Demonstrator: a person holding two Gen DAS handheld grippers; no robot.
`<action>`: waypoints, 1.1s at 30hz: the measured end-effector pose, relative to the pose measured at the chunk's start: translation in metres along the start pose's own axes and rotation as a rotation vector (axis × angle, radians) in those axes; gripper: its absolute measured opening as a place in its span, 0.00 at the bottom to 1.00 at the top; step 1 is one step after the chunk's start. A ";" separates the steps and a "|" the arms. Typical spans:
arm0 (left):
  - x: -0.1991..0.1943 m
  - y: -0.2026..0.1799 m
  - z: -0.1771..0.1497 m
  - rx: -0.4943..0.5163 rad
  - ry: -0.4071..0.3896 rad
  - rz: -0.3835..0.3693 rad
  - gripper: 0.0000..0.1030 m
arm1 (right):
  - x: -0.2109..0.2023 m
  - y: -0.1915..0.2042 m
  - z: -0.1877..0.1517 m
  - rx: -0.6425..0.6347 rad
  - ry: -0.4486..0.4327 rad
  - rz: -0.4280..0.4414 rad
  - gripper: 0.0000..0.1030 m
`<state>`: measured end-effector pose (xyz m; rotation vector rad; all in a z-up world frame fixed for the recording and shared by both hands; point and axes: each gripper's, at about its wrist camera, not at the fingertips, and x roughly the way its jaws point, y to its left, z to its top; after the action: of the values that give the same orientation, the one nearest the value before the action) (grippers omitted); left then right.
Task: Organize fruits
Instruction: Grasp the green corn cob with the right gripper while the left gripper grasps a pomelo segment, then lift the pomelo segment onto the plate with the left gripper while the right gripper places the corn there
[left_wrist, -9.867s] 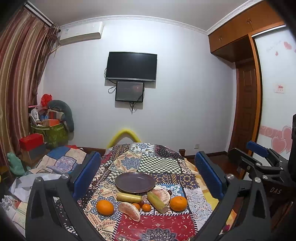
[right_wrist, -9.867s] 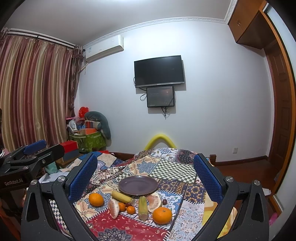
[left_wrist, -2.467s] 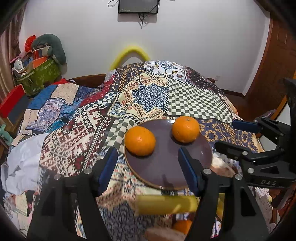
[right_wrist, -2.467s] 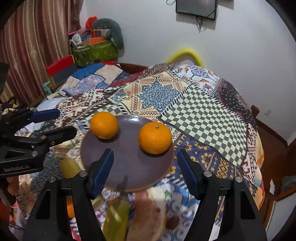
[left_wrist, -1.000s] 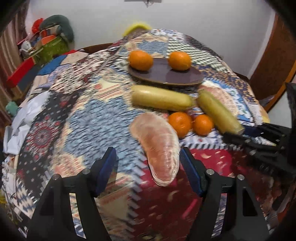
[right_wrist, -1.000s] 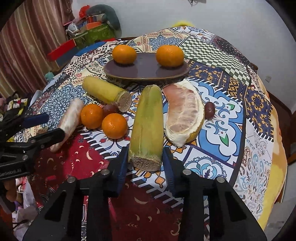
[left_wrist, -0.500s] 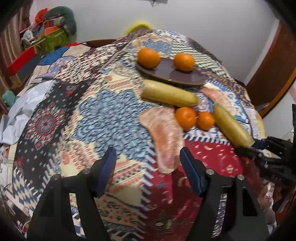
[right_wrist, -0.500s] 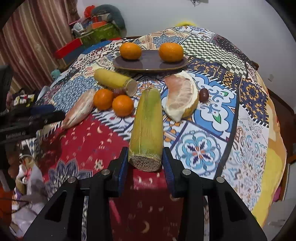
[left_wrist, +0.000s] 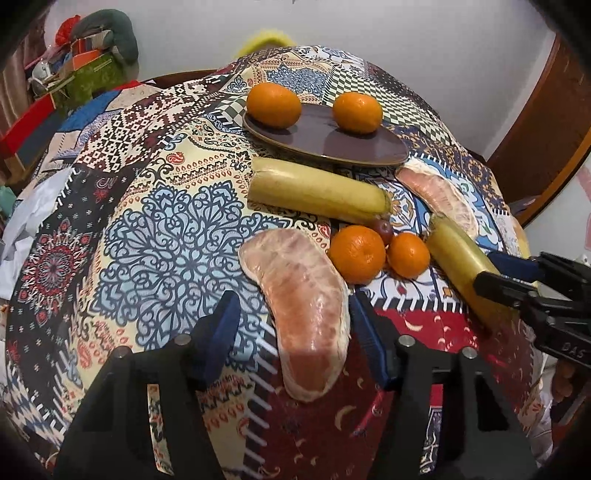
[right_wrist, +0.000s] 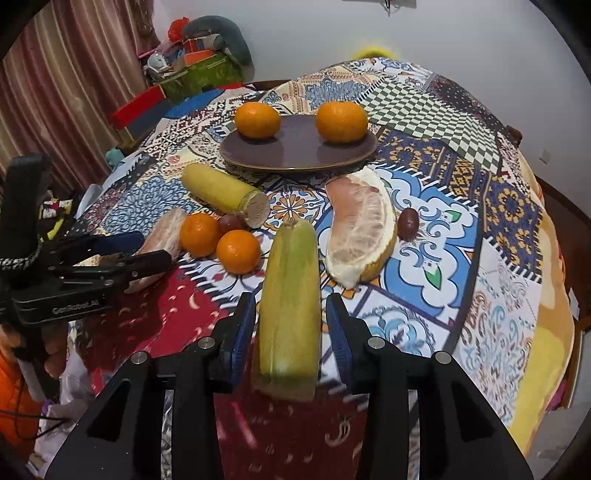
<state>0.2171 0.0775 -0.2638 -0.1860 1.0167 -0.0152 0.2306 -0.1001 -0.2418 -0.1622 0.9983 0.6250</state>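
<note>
A dark plate (left_wrist: 354, 146) holds two oranges (left_wrist: 274, 105) at the far side of the patchwork cloth. My left gripper (left_wrist: 295, 321) is open, its blue pads on either side of a pink pomelo segment (left_wrist: 301, 295) lying on the cloth. My right gripper (right_wrist: 291, 325) has its pads around the near end of a yellow-green sugarcane piece (right_wrist: 291, 295), small gaps showing at both sides. A second cane piece (right_wrist: 225, 194), two small oranges (right_wrist: 238, 251), a second pomelo segment (right_wrist: 360, 229) and a dark date (right_wrist: 408, 223) lie between.
The cloth-covered table (left_wrist: 166, 229) drops off at the near and right edges. A green box with clutter (right_wrist: 199, 75) and curtains (right_wrist: 62, 85) stand at the left. The left gripper shows in the right wrist view (right_wrist: 122, 251).
My left gripper has come forward so its pads now flank the pink pomelo segment. My right gripper has moved back toward the plate with the cane piece, and small gaps now show beside its pads.
</note>
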 end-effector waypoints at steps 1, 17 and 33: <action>0.002 0.001 0.002 -0.002 -0.001 -0.003 0.59 | 0.004 -0.001 0.001 0.001 0.006 0.004 0.35; 0.006 0.001 0.004 0.026 -0.043 0.000 0.46 | 0.015 -0.002 0.000 0.031 -0.001 0.022 0.33; -0.036 0.001 0.011 0.002 -0.133 -0.015 0.43 | -0.021 -0.002 0.012 0.039 -0.118 0.002 0.33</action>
<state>0.2077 0.0835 -0.2277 -0.1905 0.8826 -0.0172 0.2321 -0.1055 -0.2184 -0.0888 0.8967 0.6097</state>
